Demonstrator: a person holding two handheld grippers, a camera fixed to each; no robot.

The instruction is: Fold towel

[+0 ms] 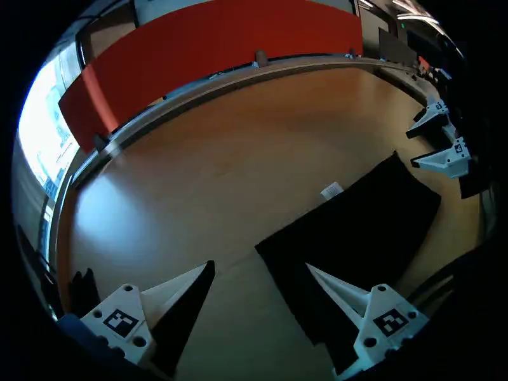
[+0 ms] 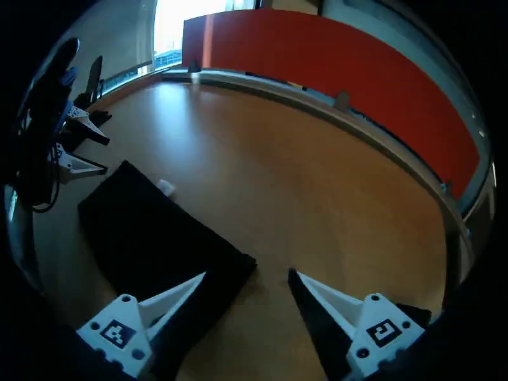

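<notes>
Two white plastic two-finger tools face each other across a black, rectangular cloth towel (image 1: 362, 222) lying flat on a smooth, honey-brown wooden desk (image 1: 222, 165). The left tool (image 1: 260, 265) hangs over one short end of the towel, jaws spread wide and empty, one finger above the cloth and the other above bare wood just beside the towel's corner. The right tool (image 2: 247, 274) hovers over the opposite short end, likewise parted and holding nothing, straddling the corner there. This stance probably lets each pinch a corner on the same long side and carry that side across. The towel looks matte and soft, swallowing the light, so any creases are too dark to judge. A small white fabric tag (image 1: 331, 190) pokes from the towel's far long edge. Beyond the towel stands a flat red partition panel (image 1: 209, 51).
</notes>
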